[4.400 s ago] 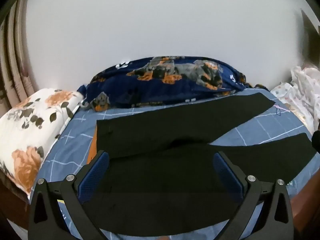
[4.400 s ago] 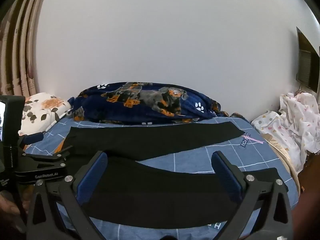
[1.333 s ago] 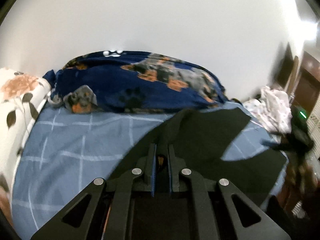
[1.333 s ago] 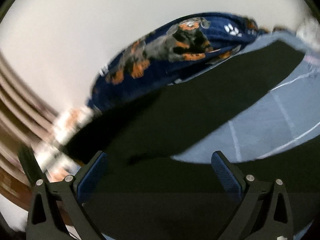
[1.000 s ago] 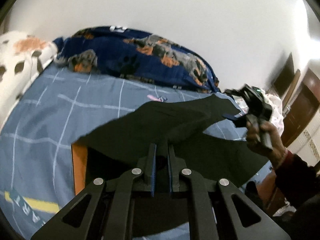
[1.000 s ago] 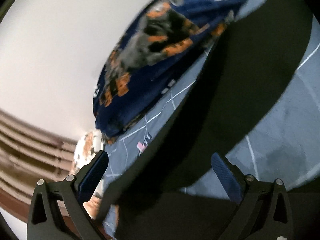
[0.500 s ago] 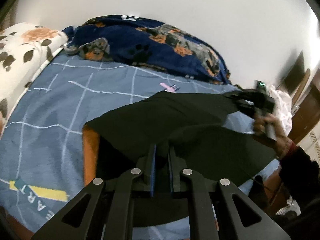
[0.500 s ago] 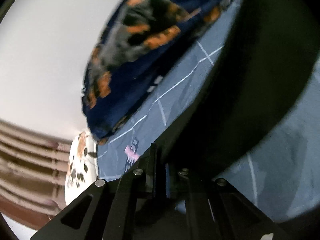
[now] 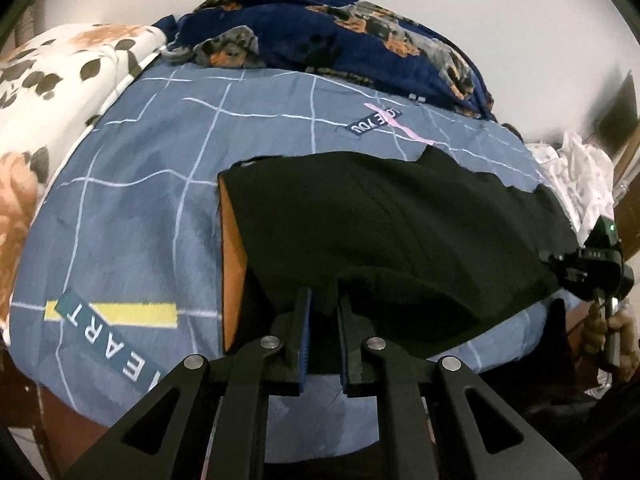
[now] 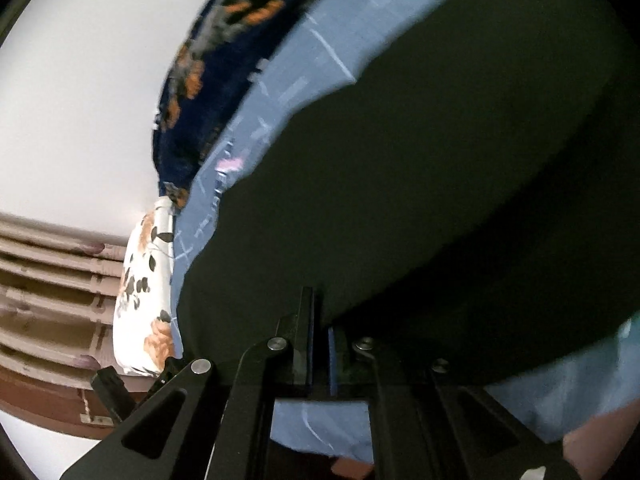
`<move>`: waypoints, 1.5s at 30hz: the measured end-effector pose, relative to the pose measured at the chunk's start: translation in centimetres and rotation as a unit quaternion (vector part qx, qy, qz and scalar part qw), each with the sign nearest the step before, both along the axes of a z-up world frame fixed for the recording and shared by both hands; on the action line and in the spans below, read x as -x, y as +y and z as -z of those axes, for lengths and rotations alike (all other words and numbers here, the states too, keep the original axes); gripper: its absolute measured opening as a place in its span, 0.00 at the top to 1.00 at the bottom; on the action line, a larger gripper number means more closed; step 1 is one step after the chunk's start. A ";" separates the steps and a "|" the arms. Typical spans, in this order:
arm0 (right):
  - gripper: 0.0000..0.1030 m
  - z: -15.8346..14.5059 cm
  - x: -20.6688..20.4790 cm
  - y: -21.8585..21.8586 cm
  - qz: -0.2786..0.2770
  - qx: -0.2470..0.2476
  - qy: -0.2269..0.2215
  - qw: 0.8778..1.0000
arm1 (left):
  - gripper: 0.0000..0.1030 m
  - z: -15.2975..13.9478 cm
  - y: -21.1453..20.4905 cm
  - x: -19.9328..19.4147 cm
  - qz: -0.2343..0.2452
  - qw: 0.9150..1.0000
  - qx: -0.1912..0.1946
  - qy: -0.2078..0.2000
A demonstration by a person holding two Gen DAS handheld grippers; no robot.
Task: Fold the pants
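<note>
Black pants with an orange waistband lining lie on the blue checked bed, one leg folded over the other near the front edge. My left gripper is shut on the pants' near fabric at the waist end. My right gripper is shut on the pants at the leg end; it also shows in the left wrist view at the far right, held by a hand. The right wrist view is tilted and mostly filled by black cloth.
A navy dog-print blanket lies along the wall at the back. A floral pillow is at the left. White patterned clothes are heaped at the right. The bed sheet ends close in front at a wooden frame.
Both grippers were open over pants spread flat, then shut on them. They have carried the far leg toward the near edge, over the other leg, and lowered it.
</note>
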State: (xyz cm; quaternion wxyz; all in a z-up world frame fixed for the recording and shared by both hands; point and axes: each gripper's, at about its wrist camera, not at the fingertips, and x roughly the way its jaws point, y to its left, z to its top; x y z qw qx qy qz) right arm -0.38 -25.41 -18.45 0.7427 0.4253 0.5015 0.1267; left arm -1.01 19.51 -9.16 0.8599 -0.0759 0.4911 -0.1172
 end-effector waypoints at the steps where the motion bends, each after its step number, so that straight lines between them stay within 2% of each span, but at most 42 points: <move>1: 0.95 0.5 0.4 -0.3 0.003 -0.005 0.005 1.000 | 0.87 0.2 0.1 0.2 -0.001 1.000 -0.005 -0.001; 4: 0.95 1.4 1.0 -0.5 0.009 -0.017 0.012 1.000 | 0.87 0.5 0.0 0.3 -0.003 1.000 -0.015 -0.004; 8: 0.95 0.9 1.3 0.3 0.001 -0.008 0.005 1.000 | 0.85 0.2 0.2 0.3 -0.011 1.000 -0.026 -0.011; 12: 0.95 1.7 1.3 0.7 0.000 -0.017 0.012 1.000 | 0.78 0.5 0.4 0.5 -0.022 0.999 -0.048 -0.005; 14: 0.95 2.0 1.4 0.9 -0.001 -0.021 0.012 1.000 | 0.68 0.5 0.8 0.8 -0.031 0.998 -0.062 -0.001; 16: 0.95 1.9 1.4 0.9 -0.004 -0.019 0.010 1.000 | 0.40 0.3 1.4 1.1 -0.054 0.995 -0.084 -0.003; 17: 0.95 1.9 1.3 0.9 -0.004 -0.019 0.010 1.000 | 0.37 -0.1 1.9 1.3 -0.065 0.994 -0.090 -0.011; 20: 0.95 1.9 1.4 0.9 -0.003 -0.022 0.010 1.000 | 0.36 -1.2 3.2 1.4 -0.093 0.991 -0.092 -0.023; 25: 0.94 2.1 1.4 1.1 -0.009 -0.025 0.008 1.000 | 0.36 -4.6 3.4 1.4 -0.131 0.985 -0.089 -0.072; 27: 0.94 2.1 1.5 1.2 -0.010 -0.028 0.007 1.000 | 0.36 -5.7 2.1 1.2 -0.117 0.987 -0.058 -0.089; 29: 0.94 2.3 1.5 1.2 -0.010 -0.031 0.005 0.999 | 0.36 -5.8 -0.3 0.5 -0.077 0.993 -0.035 -0.085; 32: 0.94 2.4 1.5 1.2 -0.010 -0.036 0.003 0.999 | 0.36 -4.6 -5.2 -0.8 0.002 0.996 -0.034 -0.077; 35: 0.93 2.3 1.5 1.2 -0.014 -0.036 -0.001 0.999 | 0.36 -1.5 -10.0 -2.3 0.072 0.996 -0.037 -0.043; 38: 0.91 2.2 1.5 0.9 -0.016 -0.046 -0.009 0.999 | 0.37 1.6 -11.3 -3.3 0.086 0.996 -0.030 0.003; 40: 0.90 2.2 1.3 -0.2 -0.008 -0.062 -0.011 0.998 | 0.37 3.1 -11.2 -3.5 0.077 0.996 -0.035 0.024; 45: 0.86 1.1 0.2 -6.3 0.038 -0.065 -0.046 0.996 | 0.37 3.6 -10.7 -3.1 0.069 0.997 -0.033 0.023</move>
